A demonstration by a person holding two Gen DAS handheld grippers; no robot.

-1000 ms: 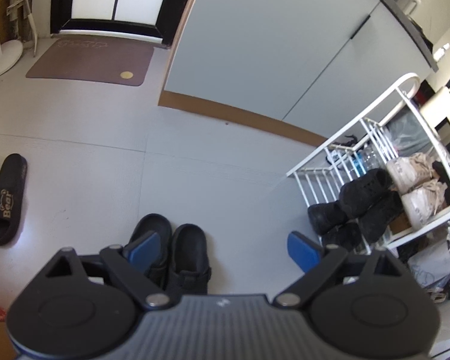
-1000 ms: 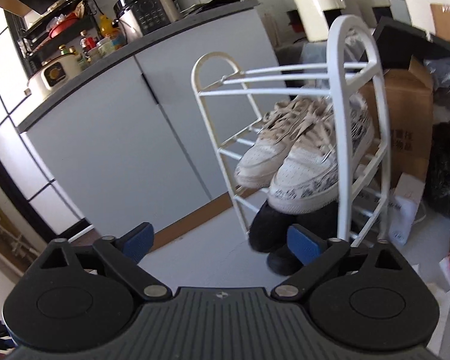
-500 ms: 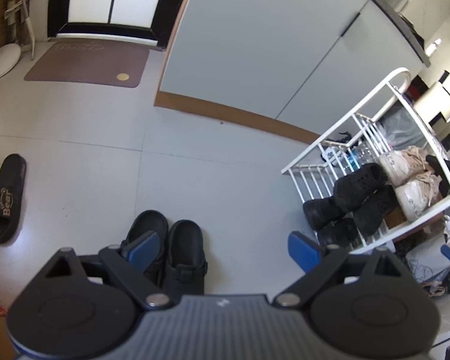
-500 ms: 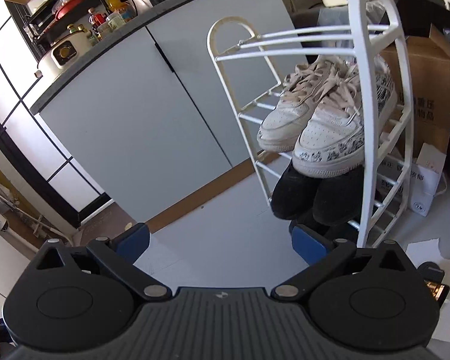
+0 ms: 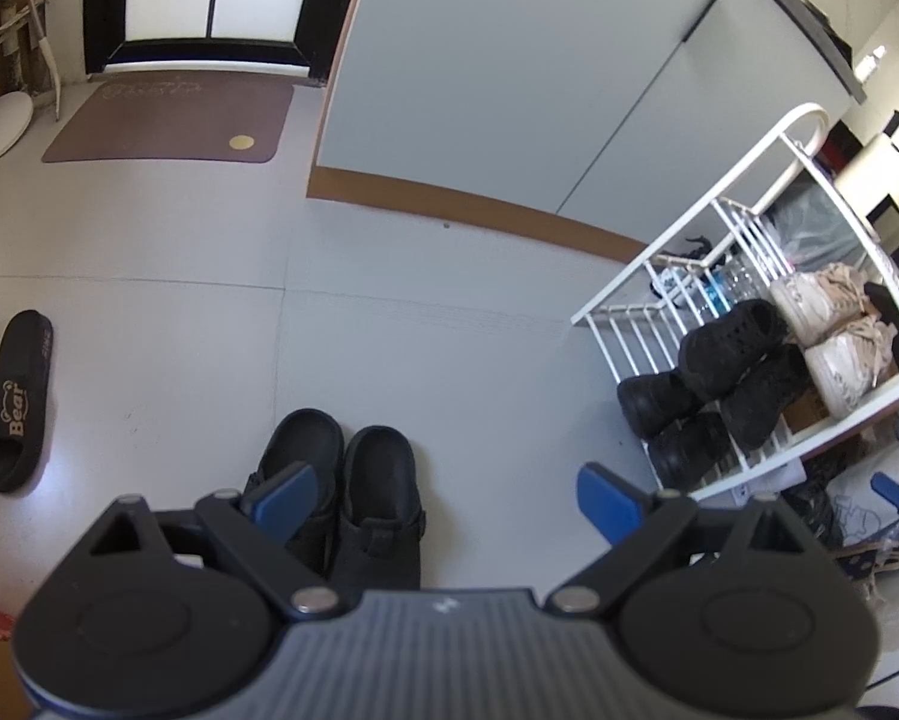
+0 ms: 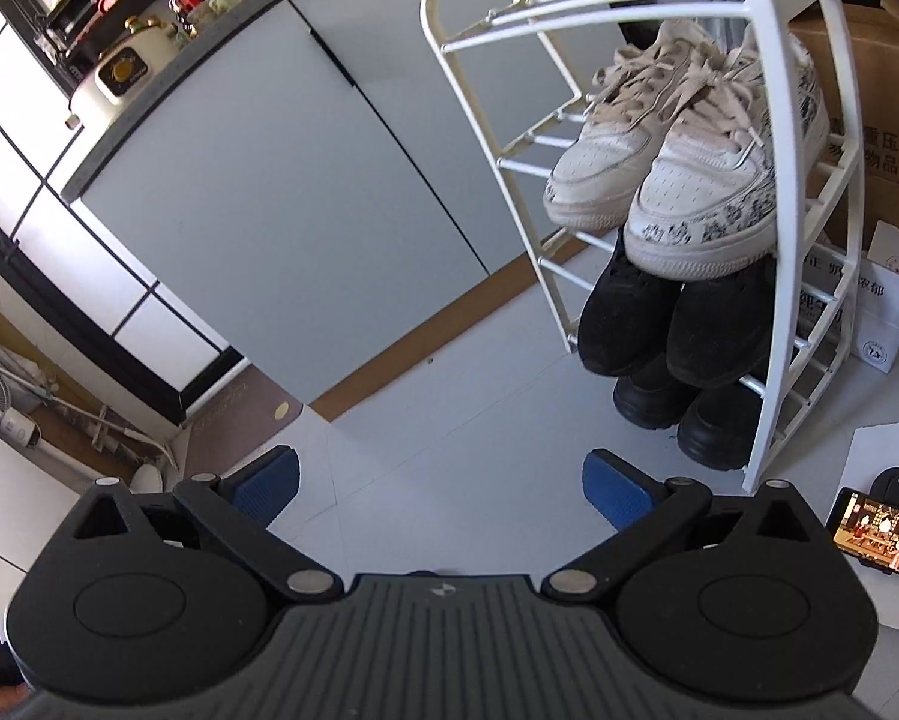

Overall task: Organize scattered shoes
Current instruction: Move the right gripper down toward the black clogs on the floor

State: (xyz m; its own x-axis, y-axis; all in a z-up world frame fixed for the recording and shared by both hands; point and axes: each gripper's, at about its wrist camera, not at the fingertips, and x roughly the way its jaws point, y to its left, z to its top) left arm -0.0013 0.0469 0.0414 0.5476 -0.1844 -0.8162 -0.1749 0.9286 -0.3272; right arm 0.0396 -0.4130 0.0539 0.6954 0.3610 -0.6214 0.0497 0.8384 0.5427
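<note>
- The left gripper (image 5: 446,495) hangs over the floor (image 5: 449,324) with its blue fingers (image 5: 278,489) spread wide and empty; the left one overlaps the nearer of the black clogs (image 5: 341,486) in the picture, though whether it touches I cannot tell.
- The clogs sit side by side, toes pointing away, just below that gripper. I judge it is lined up on them as the next pair to collect.
- The right gripper (image 6: 440,489) is likewise released, nothing between its fingers (image 6: 614,489), and faces the white shoe rack (image 6: 773,120) from low down.
- That aim suggests the right hand has no load and is standing clear of the rack.
- On the rack, white sneakers (image 6: 677,180) fill an upper tier, black shoes (image 6: 671,318) the tier beneath, and black boots (image 6: 683,414) the lowest; all point outward, toes over the rails, so they read as already sorted.
- Only the left view shows the loose footwear: the clogs and, well apart at the left edge, black slides (image 5: 11,396) still out on the floor.
- Only the right view shows a phone (image 6: 875,531) with a lit screen beside the rack's foot, and the cluttered desk (image 6: 167,78) above the grey cabinets.
- Farthest off in the left view, a brown doormat (image 5: 173,120) lies before the door.
</note>
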